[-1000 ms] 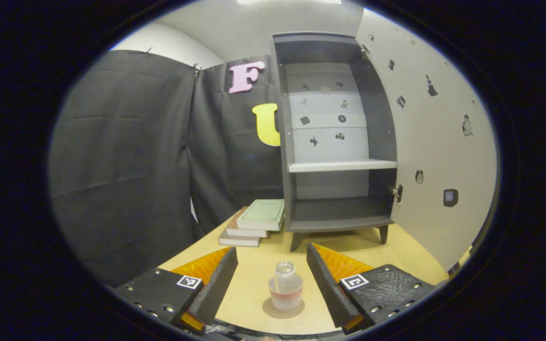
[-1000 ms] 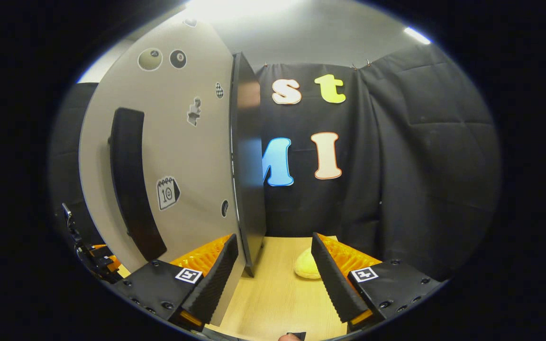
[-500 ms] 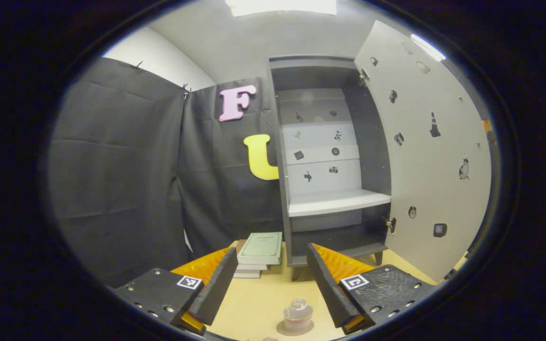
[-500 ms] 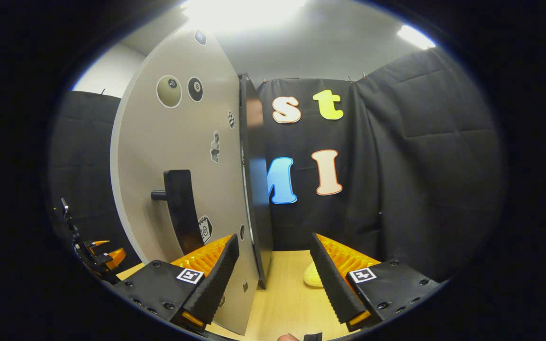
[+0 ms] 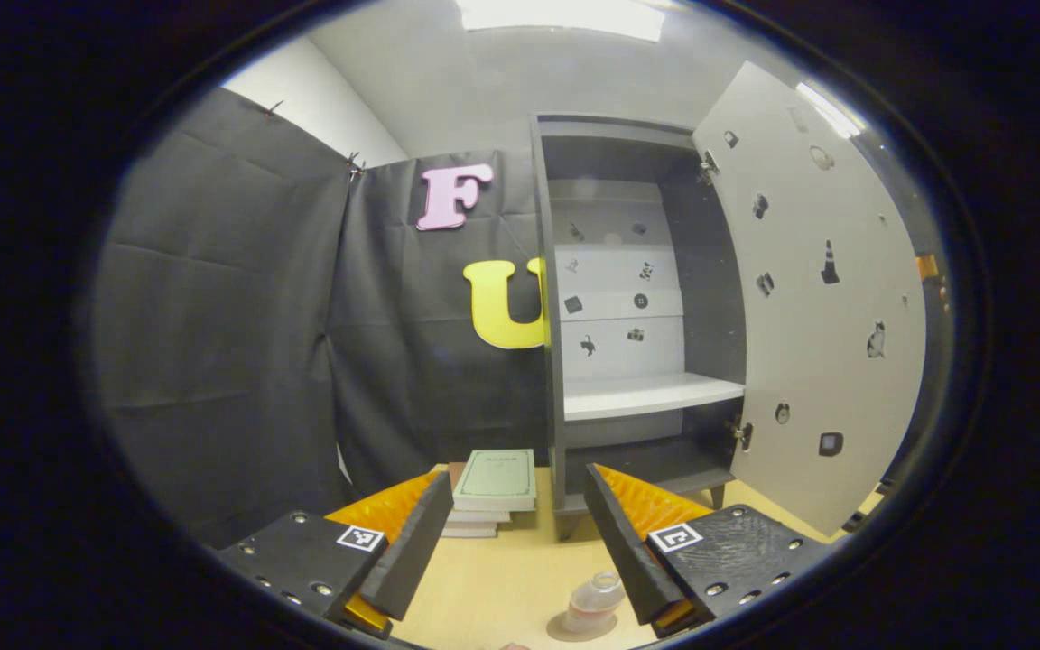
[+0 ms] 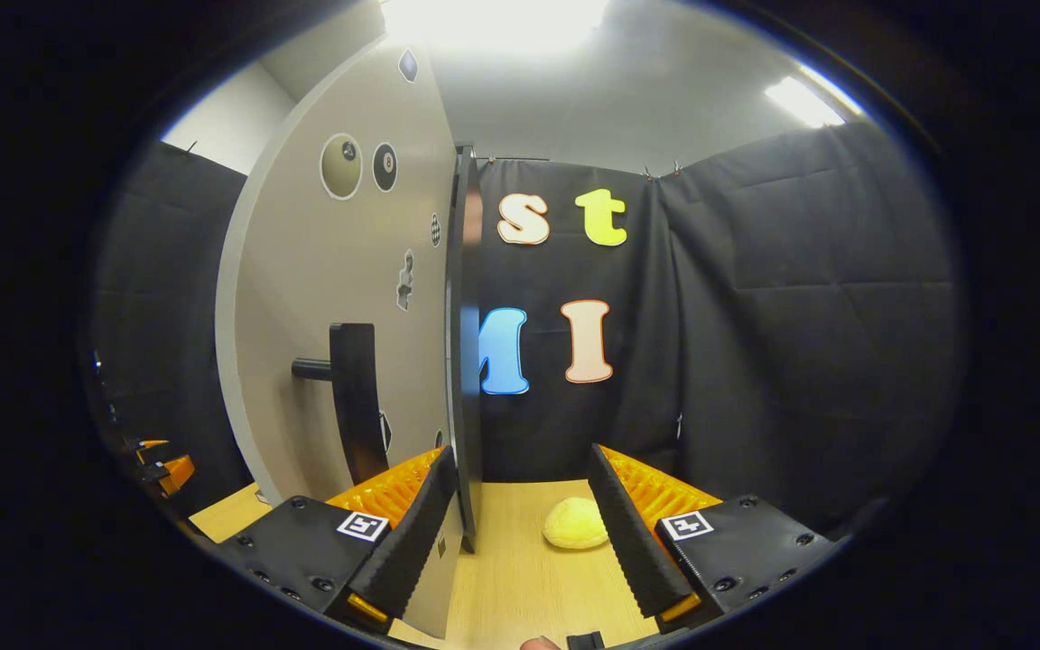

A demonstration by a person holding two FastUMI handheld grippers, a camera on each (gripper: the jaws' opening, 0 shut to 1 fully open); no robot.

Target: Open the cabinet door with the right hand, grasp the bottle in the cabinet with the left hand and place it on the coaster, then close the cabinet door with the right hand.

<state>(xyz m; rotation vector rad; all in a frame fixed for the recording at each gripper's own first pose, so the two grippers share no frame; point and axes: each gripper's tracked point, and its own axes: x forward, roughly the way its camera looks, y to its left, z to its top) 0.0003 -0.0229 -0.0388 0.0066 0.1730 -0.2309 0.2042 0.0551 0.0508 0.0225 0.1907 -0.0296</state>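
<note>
Bottle [image 5: 594, 600] is seen standing on the round coaster [image 5: 574, 627] on the wooden table [image 5: 502, 582], low between the fingers of the left gripper [image 5: 513, 528], which are spread wide with nothing held. Beyond it the cabinet [image 5: 637, 298] is shown with its door [image 5: 813, 307] swung open; a white shelf [image 5: 651, 395] inside is bare. Books [image 5: 493, 487] are stacked beside the cabinet. In the right gripper view the door's outer face and dark handle [image 6: 353, 402] are presented, with a yellow object [image 6: 574, 524] on the table; the right gripper [image 6: 520, 519] is likewise parted and unladen.
</note>
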